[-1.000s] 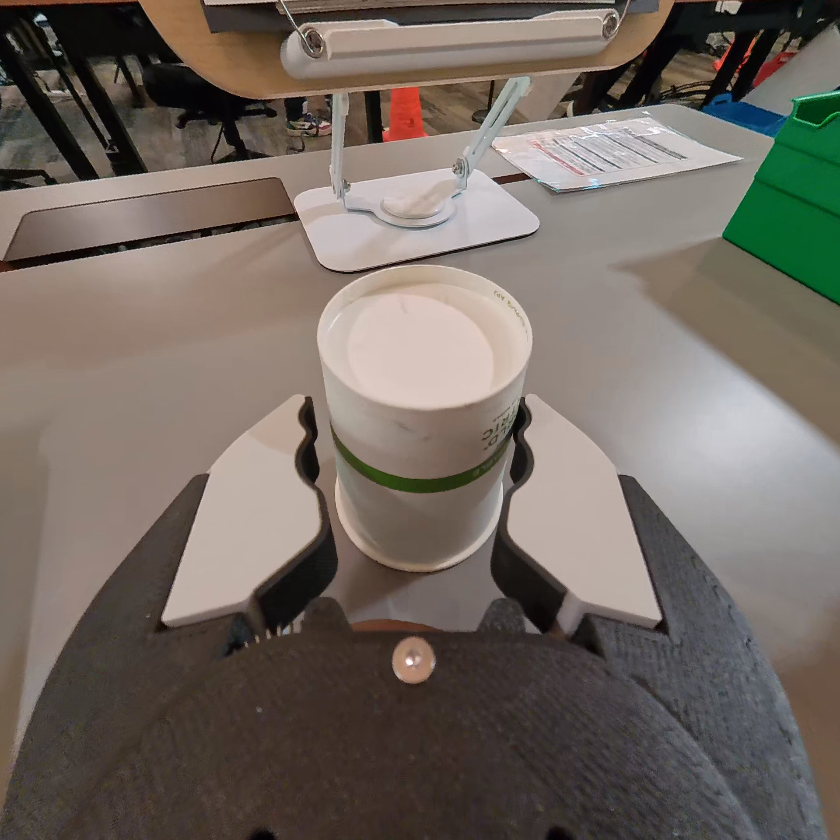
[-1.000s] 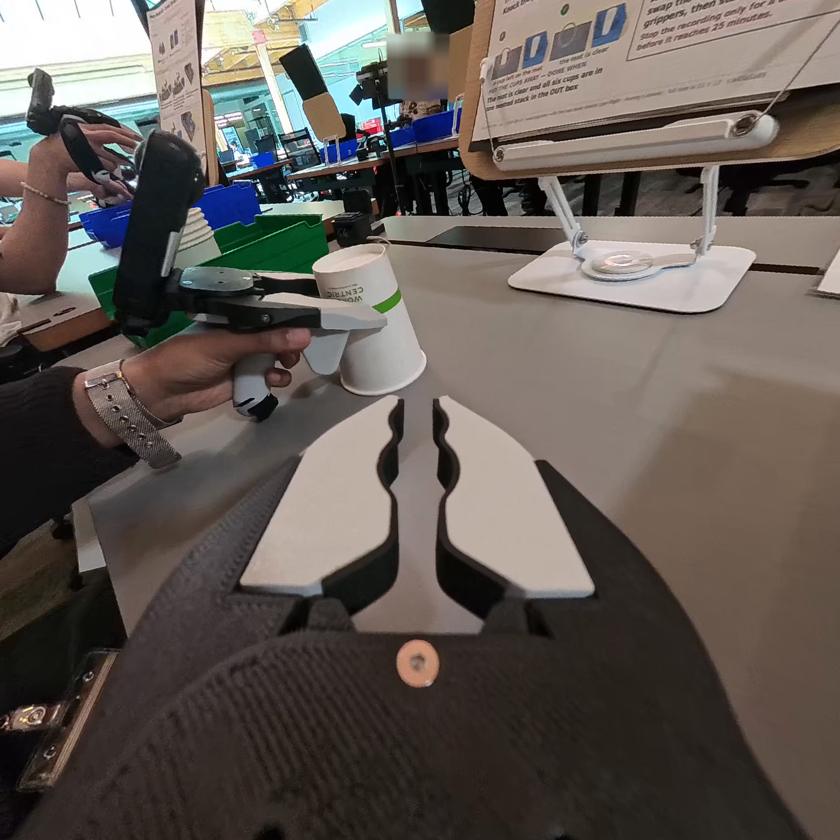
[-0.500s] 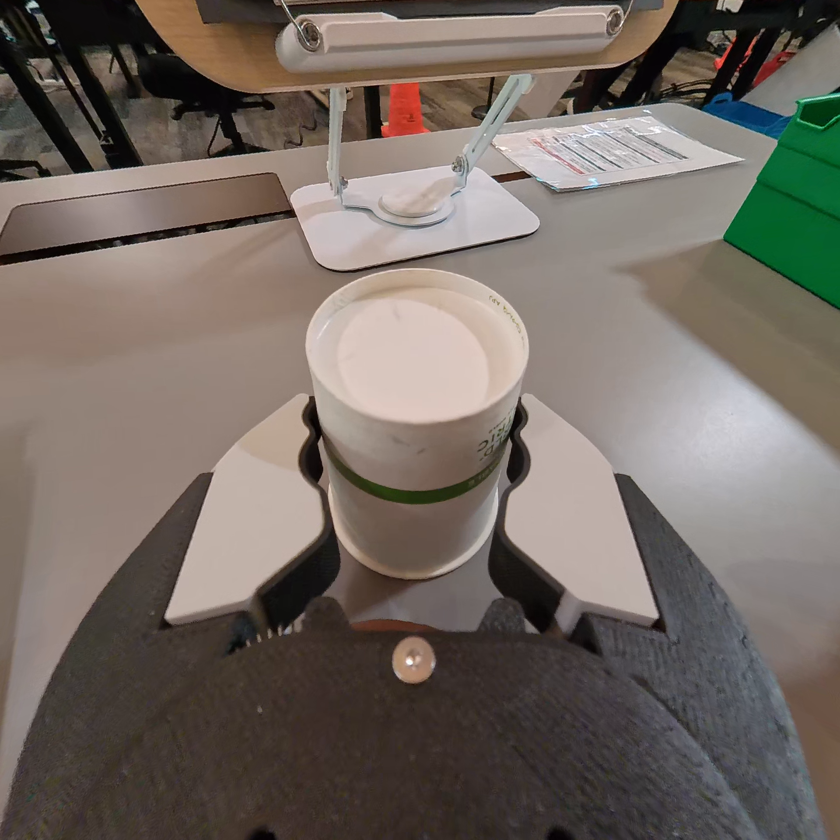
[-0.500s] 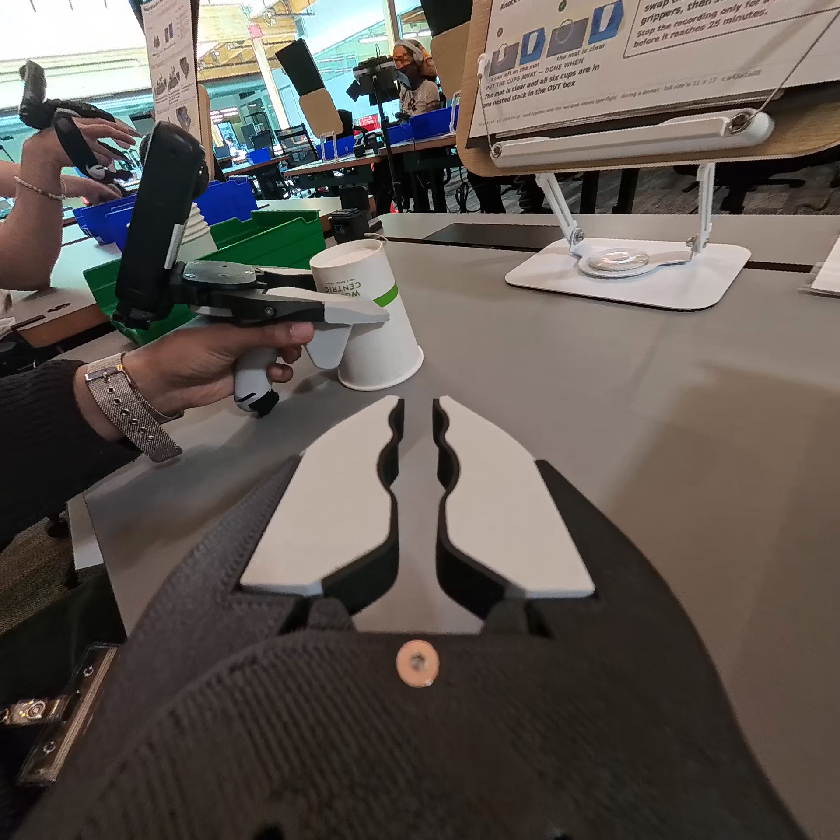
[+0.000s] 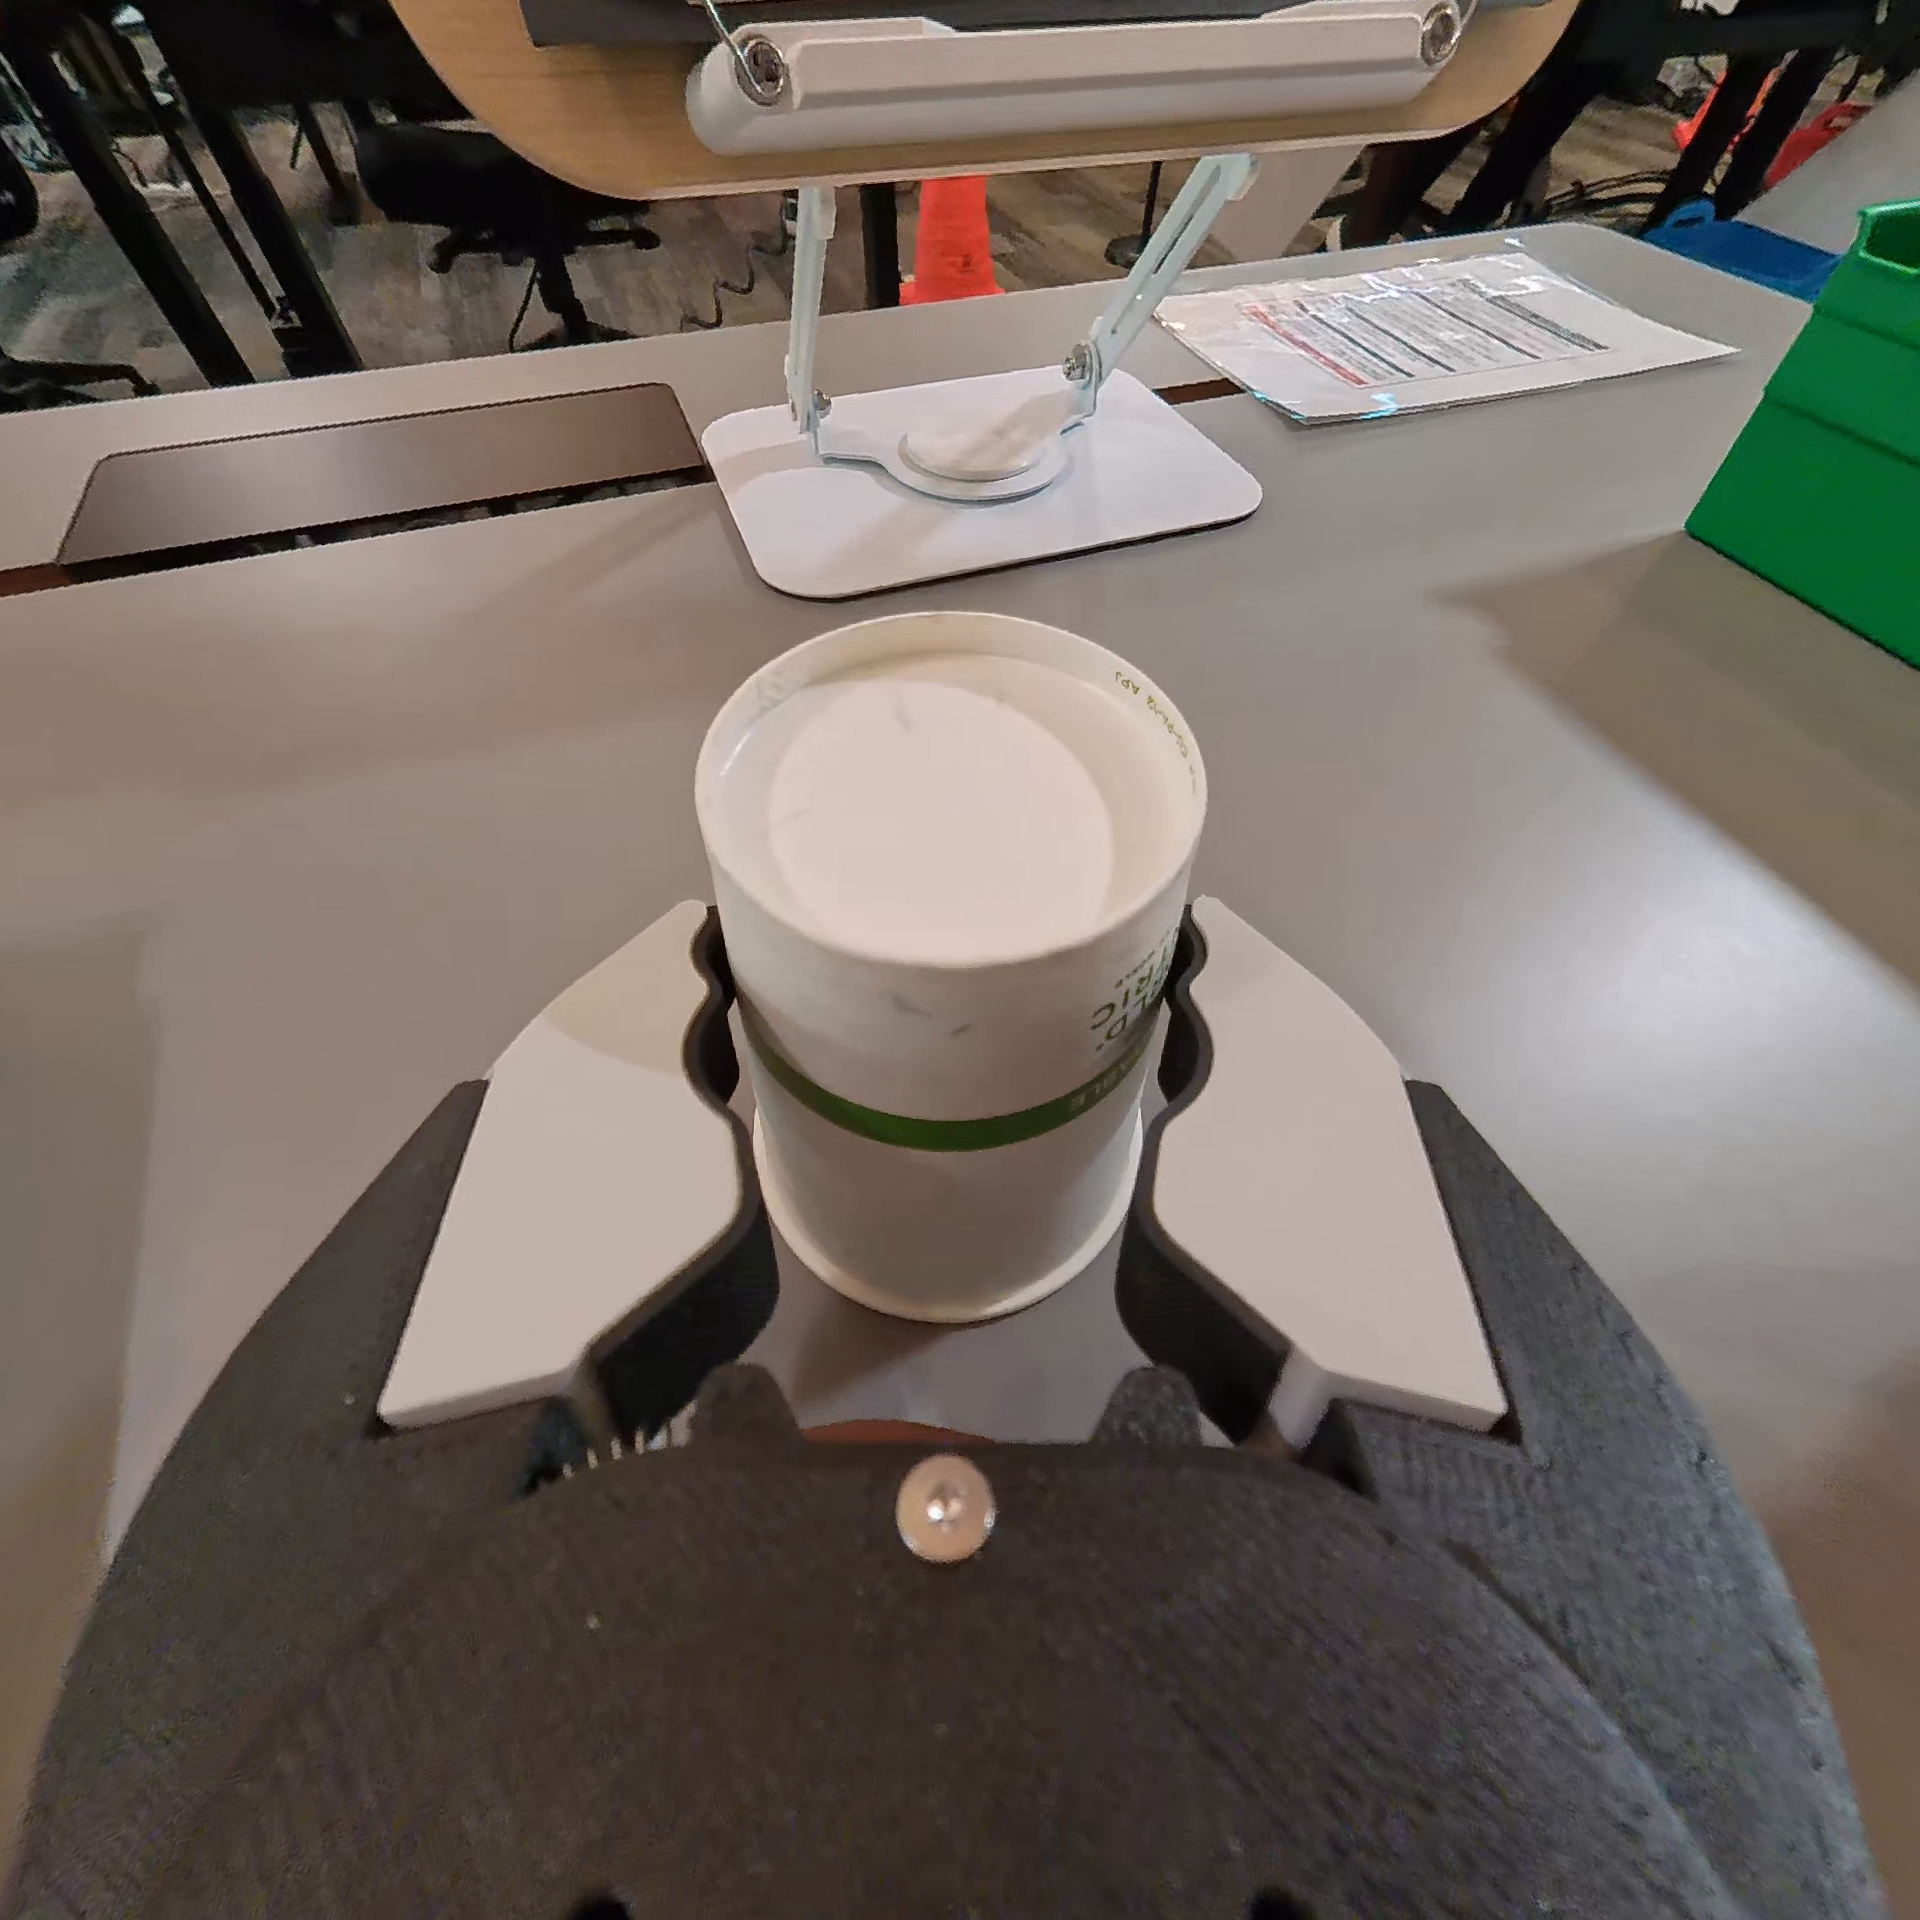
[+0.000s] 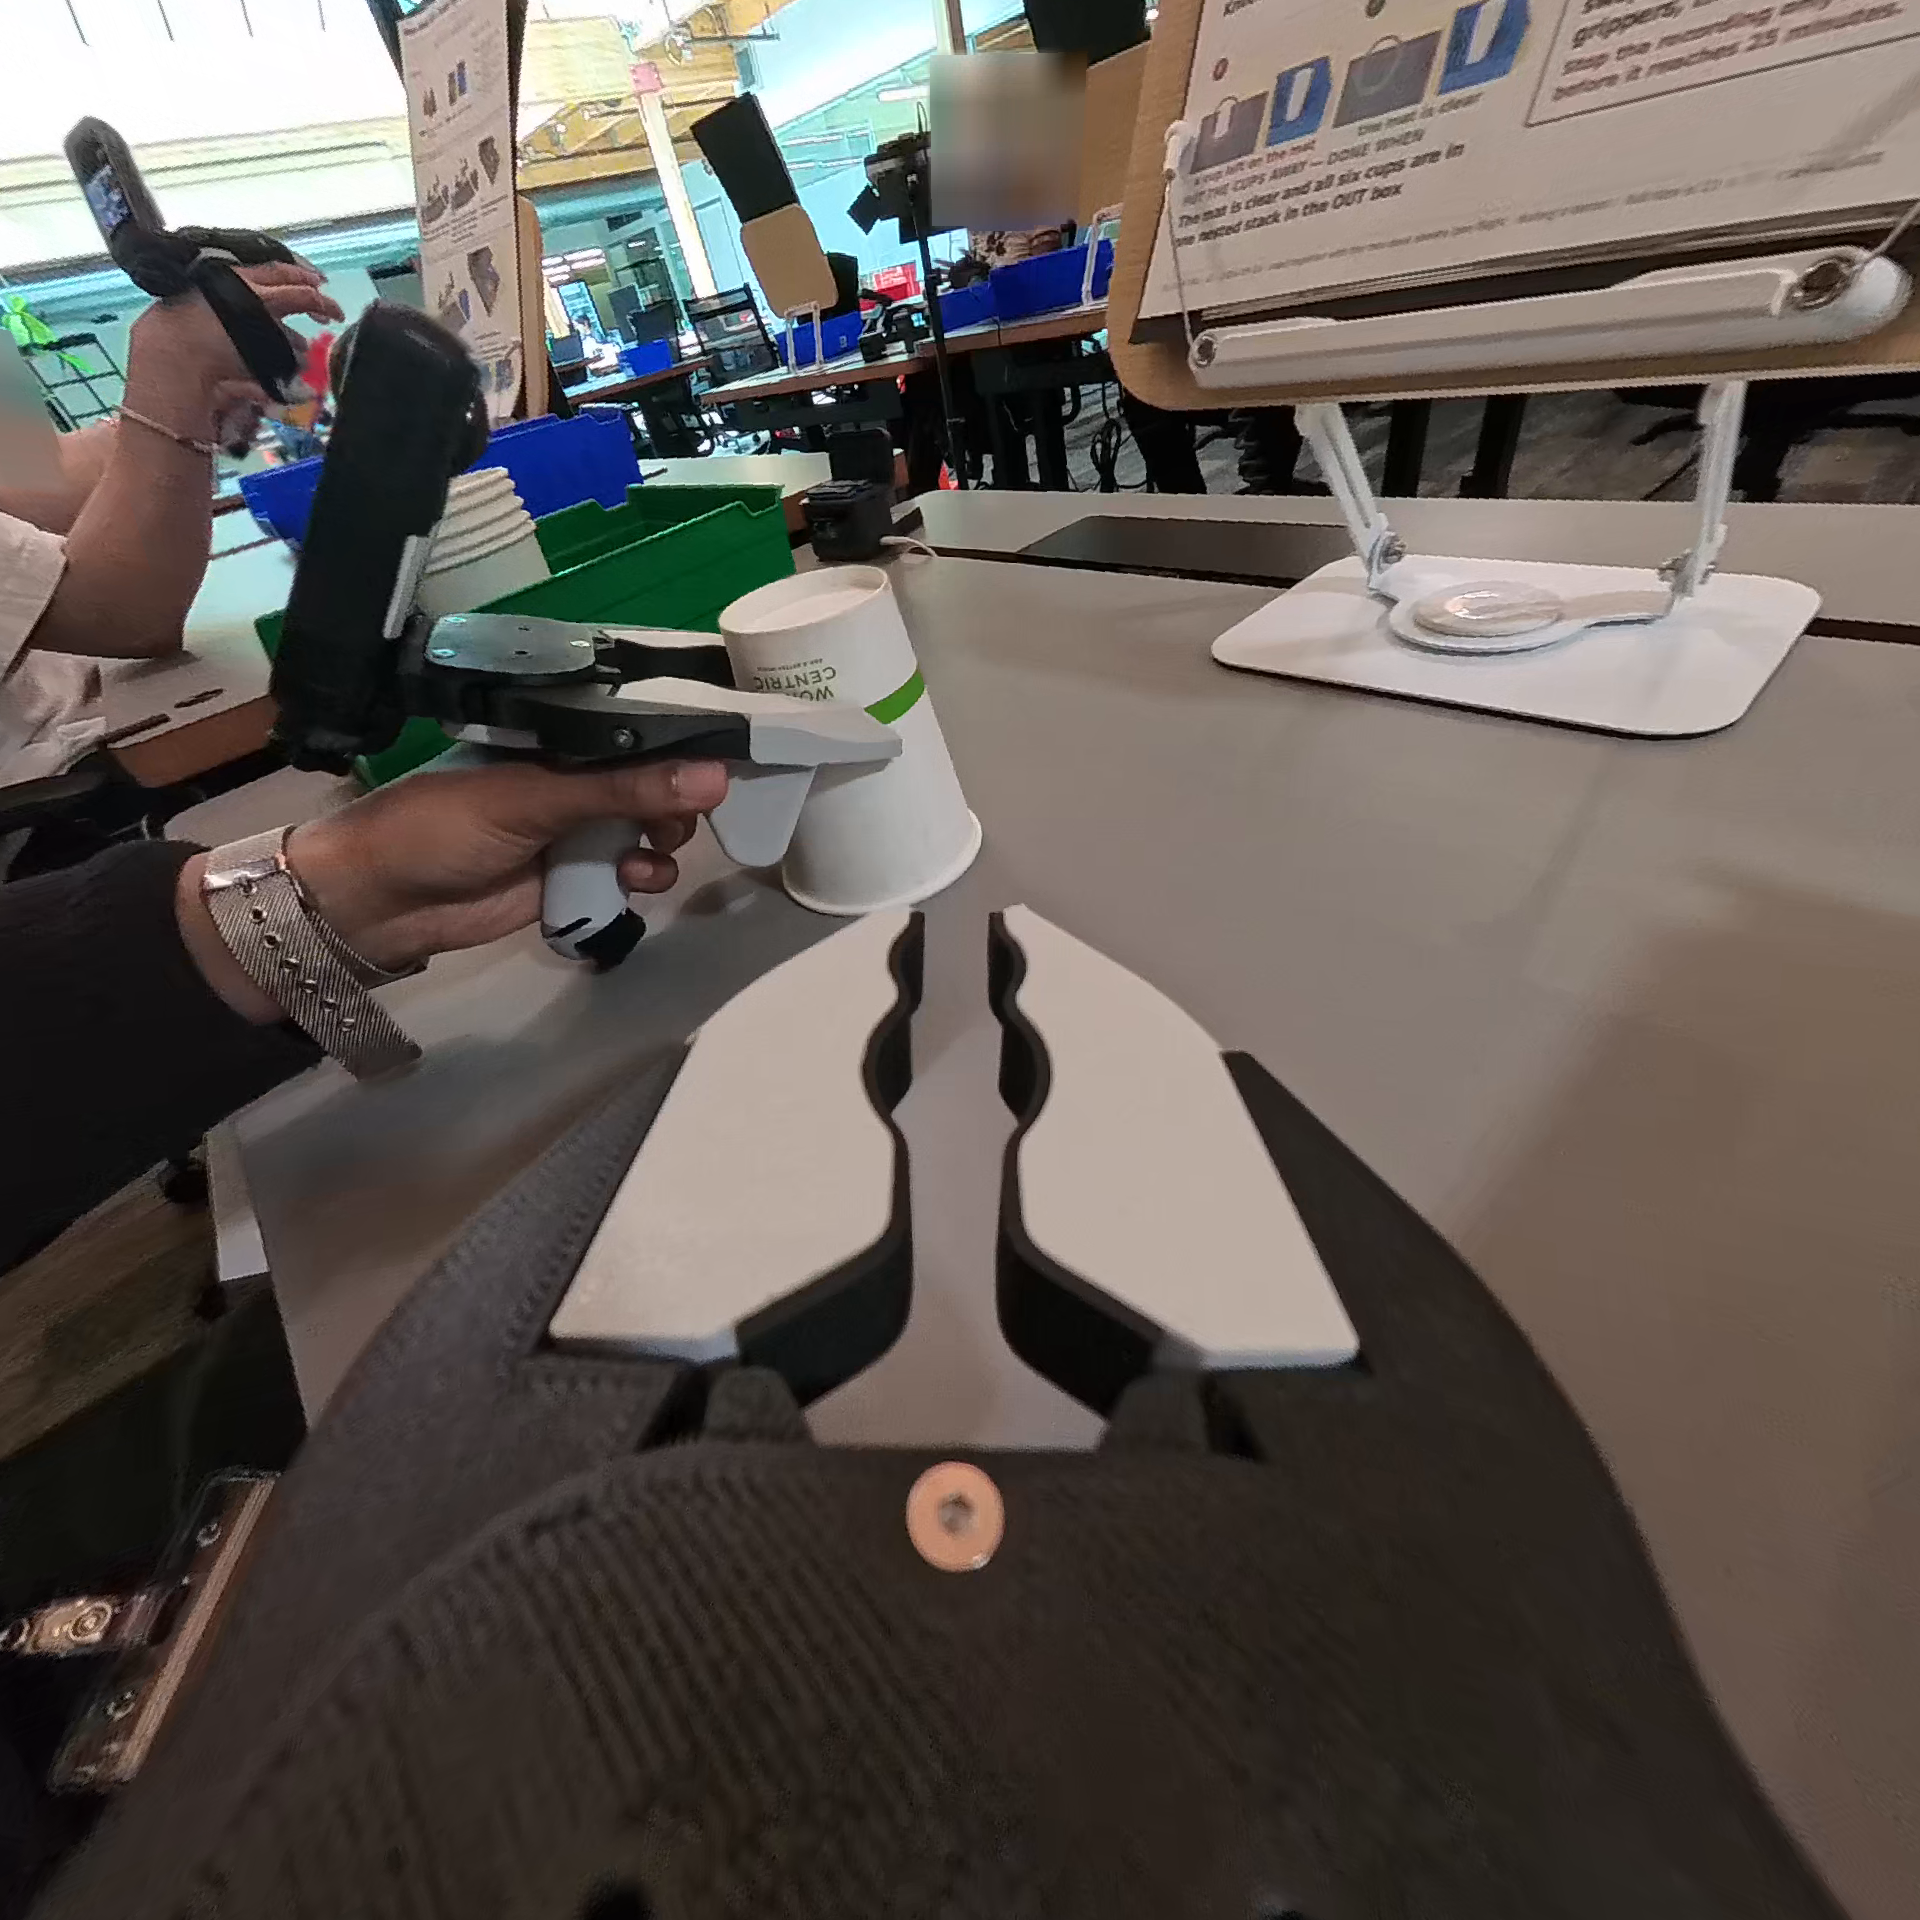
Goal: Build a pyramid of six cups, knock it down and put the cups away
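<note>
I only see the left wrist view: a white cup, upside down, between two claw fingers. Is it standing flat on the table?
Observer: No. The right wrist view shows the cup tilted in the left claw, its closed end leaning toward the hand that holds that claw.
Operator: Where is the other claw?
Observer: The right claw is over the table, pointing toward the cup, jaws a narrow gap apart with nothing between them.
Operator: Any more cups around?
Observer: Yes, a stack of white cups shows beyond the left claw, by a green bin.
</note>
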### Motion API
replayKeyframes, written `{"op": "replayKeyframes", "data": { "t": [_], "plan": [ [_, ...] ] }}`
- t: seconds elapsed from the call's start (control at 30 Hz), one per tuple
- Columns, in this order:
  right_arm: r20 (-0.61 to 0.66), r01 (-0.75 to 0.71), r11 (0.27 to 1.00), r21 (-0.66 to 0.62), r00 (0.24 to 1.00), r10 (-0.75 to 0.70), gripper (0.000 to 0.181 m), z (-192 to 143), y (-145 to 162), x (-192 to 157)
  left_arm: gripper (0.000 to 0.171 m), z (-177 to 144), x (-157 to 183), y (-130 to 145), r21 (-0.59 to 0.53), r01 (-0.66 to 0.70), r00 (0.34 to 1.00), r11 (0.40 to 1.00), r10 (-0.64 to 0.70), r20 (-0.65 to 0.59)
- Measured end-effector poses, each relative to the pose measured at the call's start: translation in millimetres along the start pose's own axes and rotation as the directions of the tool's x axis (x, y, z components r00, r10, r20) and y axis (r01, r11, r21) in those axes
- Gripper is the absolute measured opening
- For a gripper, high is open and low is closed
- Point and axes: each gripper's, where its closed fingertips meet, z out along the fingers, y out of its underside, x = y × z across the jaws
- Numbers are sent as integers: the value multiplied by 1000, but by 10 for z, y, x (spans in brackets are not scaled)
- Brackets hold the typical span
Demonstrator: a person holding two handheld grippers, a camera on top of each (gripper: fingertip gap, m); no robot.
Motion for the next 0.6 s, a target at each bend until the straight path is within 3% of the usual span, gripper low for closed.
{"op": "replayKeyframes", "data": {
  "t": [0.6],
  "plan": [
    [52,18,1000,-18,999,-17,12,155,16,-137,82,-156,2,66,-1,-16,1000,1000,16,-16]
  ]
}}
